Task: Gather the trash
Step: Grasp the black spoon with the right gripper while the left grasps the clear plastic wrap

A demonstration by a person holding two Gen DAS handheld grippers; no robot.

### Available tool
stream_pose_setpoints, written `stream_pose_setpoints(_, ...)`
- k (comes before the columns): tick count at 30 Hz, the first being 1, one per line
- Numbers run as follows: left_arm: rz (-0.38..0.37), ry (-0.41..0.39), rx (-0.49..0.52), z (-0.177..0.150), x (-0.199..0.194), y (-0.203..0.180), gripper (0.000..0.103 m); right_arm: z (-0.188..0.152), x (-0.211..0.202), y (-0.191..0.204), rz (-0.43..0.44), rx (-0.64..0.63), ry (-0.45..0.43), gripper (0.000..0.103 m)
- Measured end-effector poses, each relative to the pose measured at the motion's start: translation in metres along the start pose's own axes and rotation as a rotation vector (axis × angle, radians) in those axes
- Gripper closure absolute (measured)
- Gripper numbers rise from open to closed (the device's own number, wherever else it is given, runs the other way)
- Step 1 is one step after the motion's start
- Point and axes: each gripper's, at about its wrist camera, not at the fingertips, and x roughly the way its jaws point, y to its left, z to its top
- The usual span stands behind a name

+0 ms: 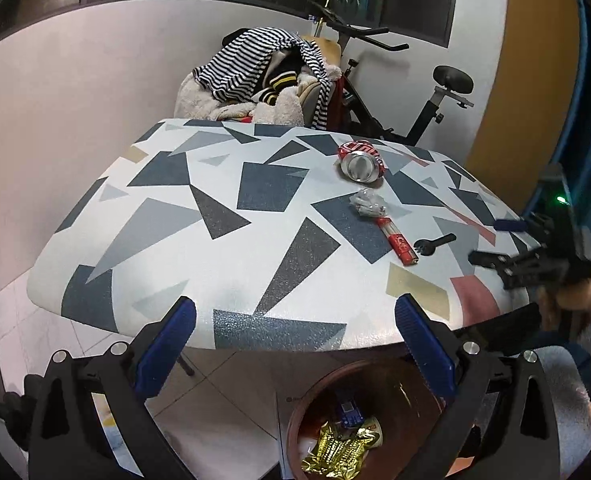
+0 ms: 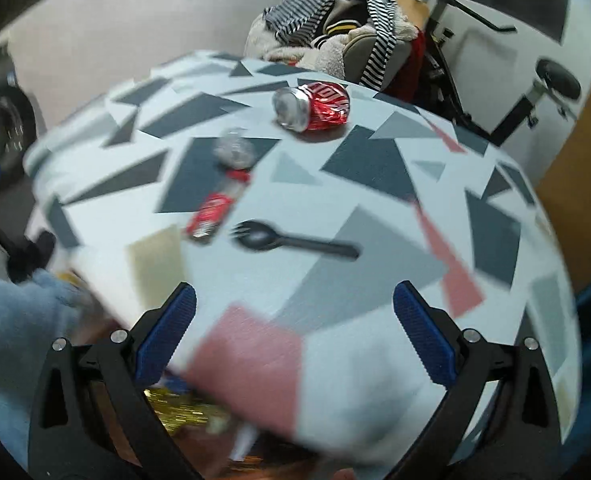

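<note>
On the patterned table (image 1: 215, 208) lie a crushed red can (image 1: 361, 161), a crumpled clear wrapper (image 1: 367, 204), a red wrapper (image 1: 399, 242) and a black plastic spork (image 1: 433, 243). My left gripper (image 1: 295, 344) is open and empty at the table's near edge, above a brown bin (image 1: 307, 412) that holds a gold wrapper (image 1: 337, 450). My right gripper (image 2: 294, 332) is open and empty over the table's near part; the spork (image 2: 291, 239), red wrapper (image 2: 211, 214), clear wrapper (image 2: 235, 151) and can (image 2: 313, 106) lie ahead of it. The right gripper also shows in the left wrist view (image 1: 491, 240).
A chair piled with striped and fleecy clothes (image 1: 263, 76) stands behind the table. An exercise bike (image 1: 415, 92) stands at the back right. A white wall runs on the left, tiled floor (image 1: 15, 320) below. The right wrist view is motion-blurred.
</note>
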Motion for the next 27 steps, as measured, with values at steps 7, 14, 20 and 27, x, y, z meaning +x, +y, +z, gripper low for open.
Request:
stream_pose_setpoints(7, -0.035, 0.014, -0.012, 0.004, 0.014, 0.006, 0.006, 0.023, 0.05, -0.02, 0.074, -0.14, 0.132, 0.009)
stream_pose_setpoints(14, -0.027, 0.022, -0.013, 0.006, 0.029, 0.01, 0.006, 0.038, 0.072, -0.023, 0.171, -0.188, 0.159, 0.025)
stream_pose_setpoints(20, -0.024, 0.033, -0.021, 0.007, 0.038, 0.01, 0.006, 0.048, 0.078, -0.023, 0.273, -0.104, 0.166, 0.068)
stream_pose_setpoints(27, -0.027, 0.058, -0.064, 0.009, 0.045, 0.014, 0.006, 0.041, 0.072, -0.019, 0.284, -0.011, 0.087, 0.09)
